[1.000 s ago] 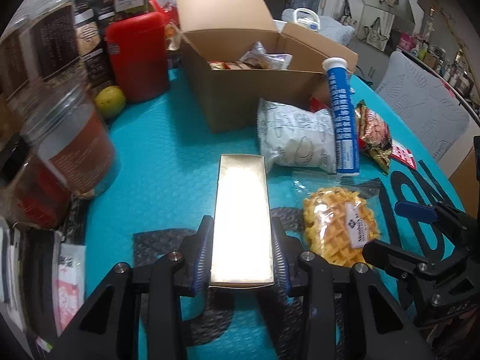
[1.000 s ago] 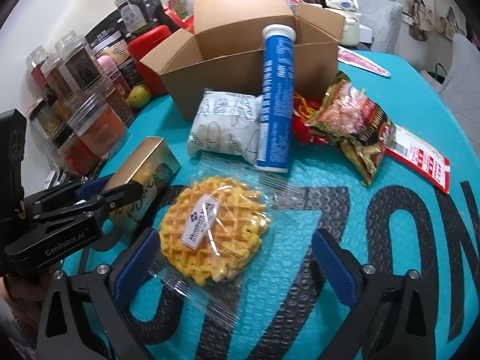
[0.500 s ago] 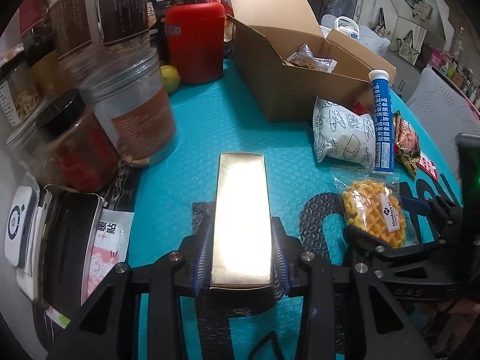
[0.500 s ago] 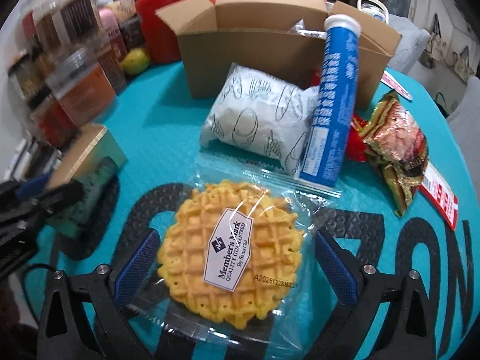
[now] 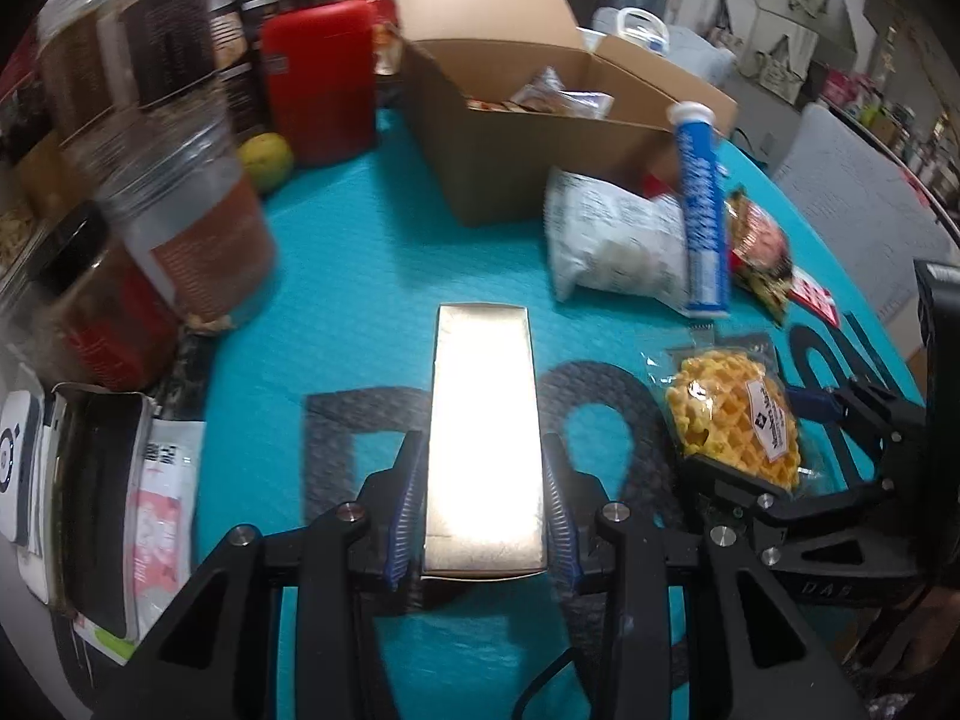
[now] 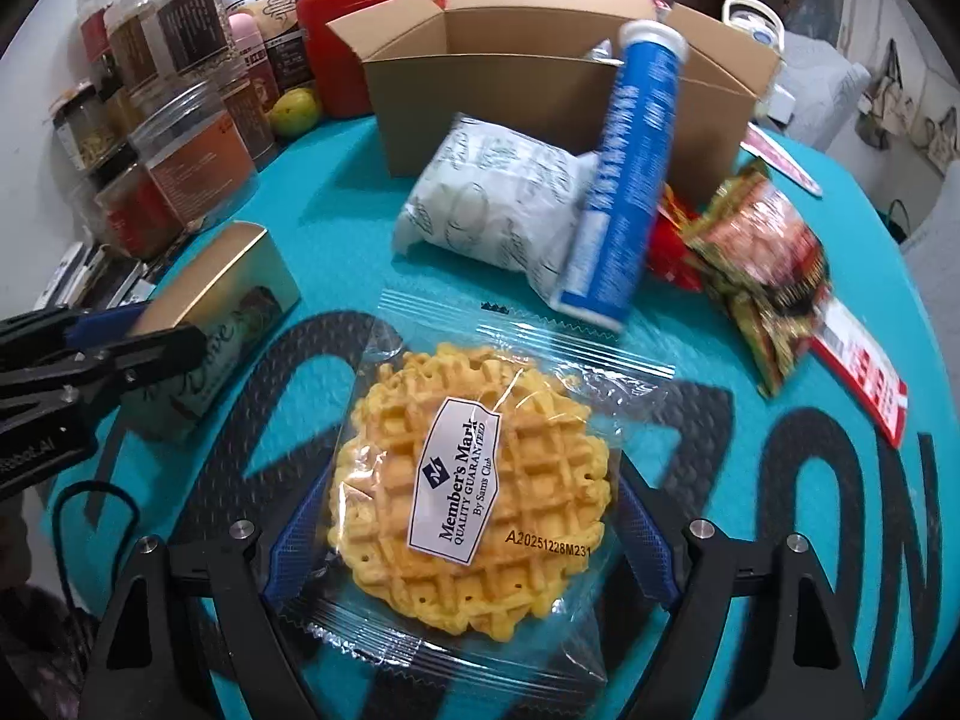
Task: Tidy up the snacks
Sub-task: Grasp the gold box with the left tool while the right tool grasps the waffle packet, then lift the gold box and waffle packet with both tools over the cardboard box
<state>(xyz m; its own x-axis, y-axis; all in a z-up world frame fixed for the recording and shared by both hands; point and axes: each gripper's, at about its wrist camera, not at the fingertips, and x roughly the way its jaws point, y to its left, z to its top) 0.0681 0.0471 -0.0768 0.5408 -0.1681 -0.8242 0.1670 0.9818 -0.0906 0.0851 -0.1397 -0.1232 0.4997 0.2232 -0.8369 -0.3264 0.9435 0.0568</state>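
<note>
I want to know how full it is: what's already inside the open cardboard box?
Inside the cardboard box, a few clear and silvery snack wrappers show above the rim, bunched toward the back. The box walls hide everything lower, so its bottom and how full it is cannot be seen.

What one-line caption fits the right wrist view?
Right gripper closed on a wrapped waffle, with the cardboard box behind.

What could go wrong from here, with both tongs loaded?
The right tongs pinch the wrapped waffle at its edges; it could crack or slide out of the slick wrapper. The left tongs hold only the near end of the gold box, so it might tip. The blue tube leans on the cardboard box; a bump could roll it.
</note>
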